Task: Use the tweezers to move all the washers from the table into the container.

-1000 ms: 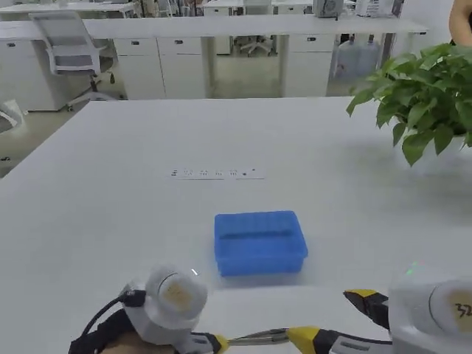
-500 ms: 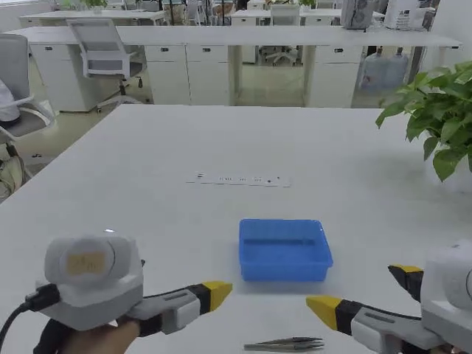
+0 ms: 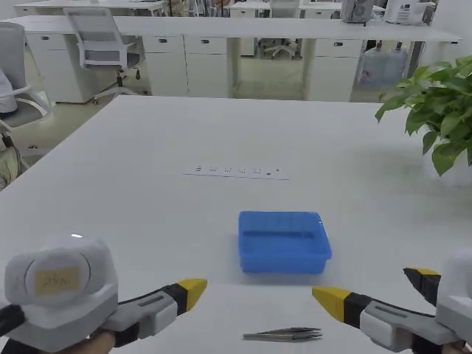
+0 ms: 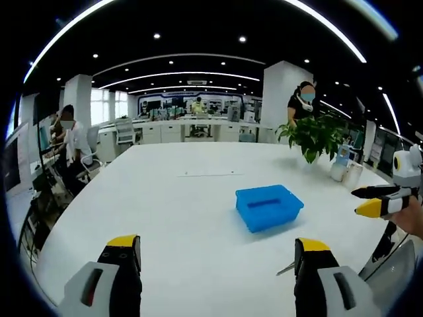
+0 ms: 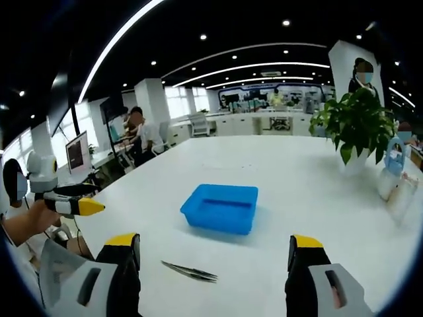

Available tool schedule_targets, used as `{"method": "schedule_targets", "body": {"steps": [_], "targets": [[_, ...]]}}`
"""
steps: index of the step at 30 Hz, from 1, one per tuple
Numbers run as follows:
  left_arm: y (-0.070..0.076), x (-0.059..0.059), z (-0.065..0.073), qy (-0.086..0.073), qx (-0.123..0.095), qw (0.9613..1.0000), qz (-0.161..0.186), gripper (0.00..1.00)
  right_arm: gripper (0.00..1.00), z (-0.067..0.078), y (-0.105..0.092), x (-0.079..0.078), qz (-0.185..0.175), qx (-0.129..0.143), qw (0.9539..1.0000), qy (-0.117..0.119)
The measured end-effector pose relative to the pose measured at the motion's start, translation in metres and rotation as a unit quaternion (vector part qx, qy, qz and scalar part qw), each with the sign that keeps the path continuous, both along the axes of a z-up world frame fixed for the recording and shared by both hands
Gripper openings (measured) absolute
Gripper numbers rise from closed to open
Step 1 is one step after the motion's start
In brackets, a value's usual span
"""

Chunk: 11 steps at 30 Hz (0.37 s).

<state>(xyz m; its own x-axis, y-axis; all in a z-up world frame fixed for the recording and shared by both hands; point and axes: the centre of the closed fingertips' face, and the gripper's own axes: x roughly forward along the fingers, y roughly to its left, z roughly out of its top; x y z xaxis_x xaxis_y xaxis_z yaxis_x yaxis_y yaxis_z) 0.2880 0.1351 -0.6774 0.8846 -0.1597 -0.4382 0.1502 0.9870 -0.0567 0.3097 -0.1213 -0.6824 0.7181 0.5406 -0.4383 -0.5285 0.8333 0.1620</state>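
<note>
A blue container [image 3: 283,242] stands on the white table [image 3: 110,192], a little ahead of both grippers. Thin metal tweezers [image 3: 283,335] lie flat on the table in front of it, between the two grippers and touching neither. A row of small washers [image 3: 236,171] lies beyond the container. My left gripper [image 4: 217,244] is open with nothing between its jaws; one yellow fingertip [image 3: 193,289] points right. My right gripper [image 3: 372,286] is open too, right of the tweezers [image 5: 190,271], with the container [image 5: 221,207] ahead of it.
A potted plant [image 3: 435,110] stands at the table's right side, with small bottles [image 5: 396,172] near it. Office chairs [image 3: 99,44] and desks lie beyond the far edge. People sit and stand around the room.
Both grippers have drawn apart, the left one to the left and the right one to the right. The tweezers now lie free between them. The head camera has also shifted.
</note>
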Motion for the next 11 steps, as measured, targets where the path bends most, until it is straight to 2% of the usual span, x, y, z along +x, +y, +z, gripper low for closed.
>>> {"method": "schedule_targets", "body": {"steps": [4, 6, 11], "targets": [[0.005, 0.001, 0.001, -0.008, -0.002, 0.9999, 0.015, 0.99, 0.91, 0.001, 0.001, -0.001, 0.003, -0.005, 1.0, -0.002], [0.008, 0.0, -0.001, -0.005, 0.0, 0.9998, 0.021, 0.99, 0.92, 0.002, 0.001, -0.001, 0.003, -0.003, 1.0, -0.004], [0.011, -0.002, 0.003, -0.012, 0.004, 0.9996, 0.027, 0.99, 0.92, 0.004, -0.003, 0.0, -0.002, 0.002, 1.0, -0.007]]}}
